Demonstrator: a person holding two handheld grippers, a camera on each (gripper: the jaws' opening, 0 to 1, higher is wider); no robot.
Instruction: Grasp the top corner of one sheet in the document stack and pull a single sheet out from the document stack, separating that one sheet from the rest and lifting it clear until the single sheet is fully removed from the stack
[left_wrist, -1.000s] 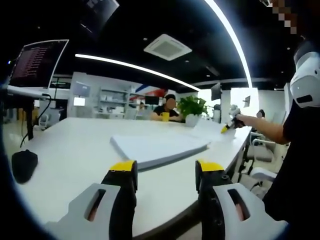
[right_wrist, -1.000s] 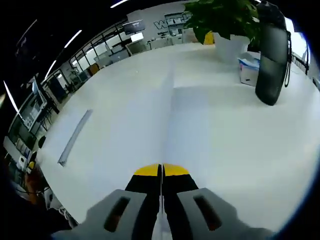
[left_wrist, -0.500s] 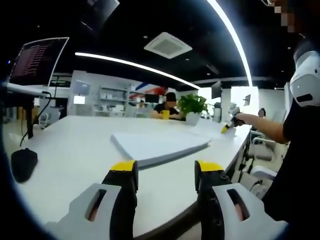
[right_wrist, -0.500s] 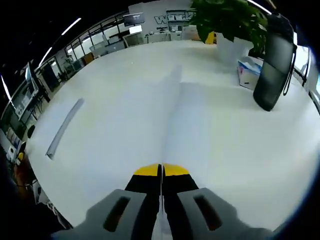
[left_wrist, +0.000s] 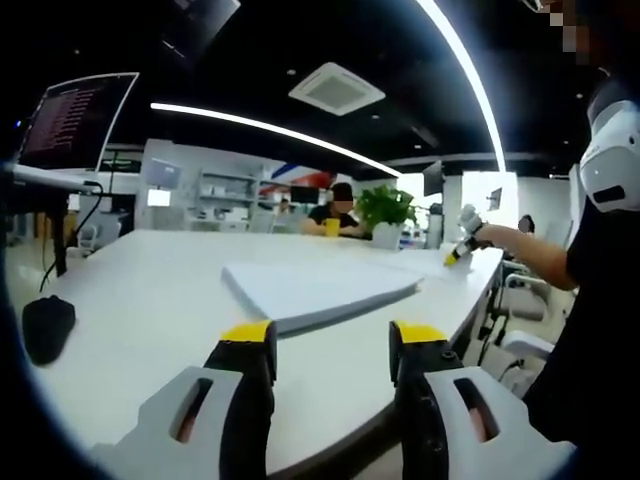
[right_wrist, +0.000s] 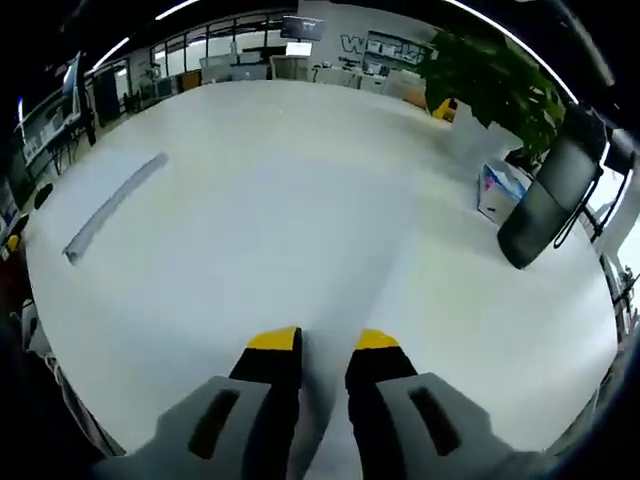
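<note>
The left gripper (left_wrist: 325, 345) hangs low over the near edge of the white table (left_wrist: 150, 300), its yellow-tipped jaws spread wide with nothing between them. Ahead of it the stack (left_wrist: 315, 290) lies flat on the table, well apart from the jaws. Far to the right, the right gripper (left_wrist: 455, 252) is held out in the person's hand (left_wrist: 490, 238) near the table's far corner. In the right gripper view, that gripper (right_wrist: 320, 340) has its jaws slightly parted, and a pale sheet (right_wrist: 385, 270) runs from between them out over the table; whether they touch it cannot be told. A plant (right_wrist: 490, 85), a dark bottle (right_wrist: 550, 200) and a small box (right_wrist: 497, 190) stand beyond.
</note>
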